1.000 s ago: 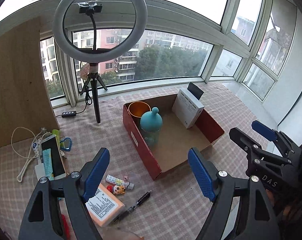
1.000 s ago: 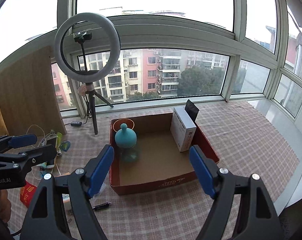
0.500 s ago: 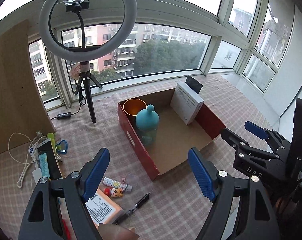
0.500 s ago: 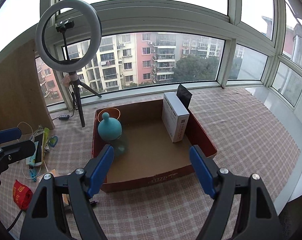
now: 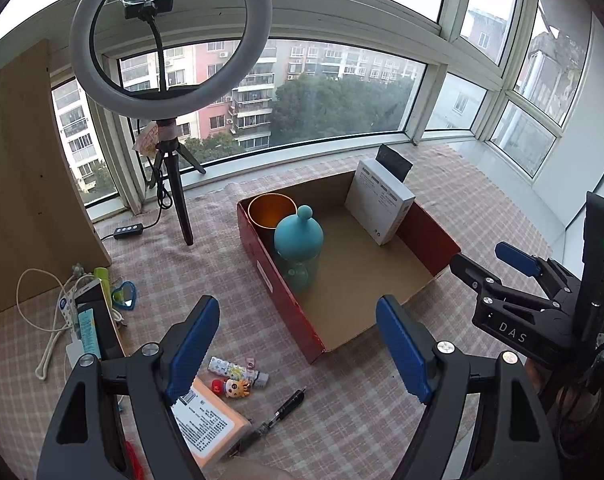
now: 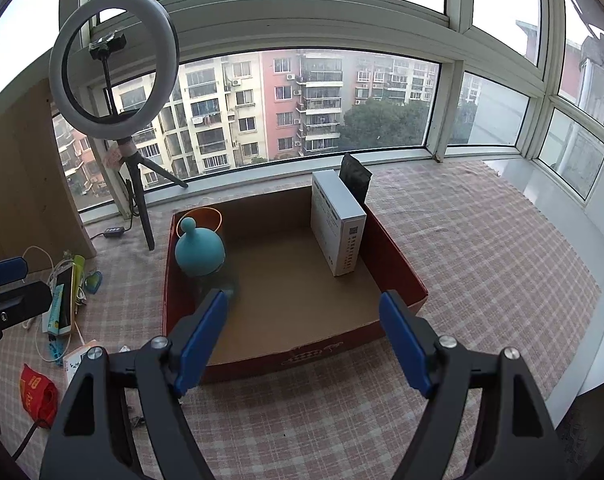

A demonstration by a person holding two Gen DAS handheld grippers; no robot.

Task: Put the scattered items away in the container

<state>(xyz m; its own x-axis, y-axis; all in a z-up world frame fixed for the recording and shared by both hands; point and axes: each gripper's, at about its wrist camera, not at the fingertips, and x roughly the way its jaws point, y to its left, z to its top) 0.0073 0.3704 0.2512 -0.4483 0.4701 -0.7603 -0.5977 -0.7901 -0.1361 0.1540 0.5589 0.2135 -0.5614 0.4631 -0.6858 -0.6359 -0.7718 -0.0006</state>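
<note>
A red cardboard box [image 5: 285, 304] [image 6: 326, 354] sits on the checked cloth. It holds an orange cup [image 5: 271, 210], a teal-capped bottle [image 5: 297, 240] [image 6: 199, 252] and a white carton [image 5: 380, 204] [image 6: 338, 220]. My left gripper [image 5: 297, 344] is open and empty, above the box's near corner. Below it lie an orange-edged labelled box [image 5: 205, 424], a small toy figure [image 5: 231, 386], a patterned tube [image 5: 233, 370] and a black pen [image 5: 281, 408]. My right gripper [image 6: 302, 338] is open and empty, over the box's front wall.
A ring light on a tripod [image 5: 169, 40] stands behind the box on the left. A phone, cables and a heart-shaped mirror [image 5: 123, 296] lie at the left. A red packet [image 6: 37, 394] lies at the near left. A wooden board [image 5: 29, 168] leans at the left.
Both grippers have shifted slightly left and back from the box, still open and empty. The box now sits further right in both views. No item has moved.
</note>
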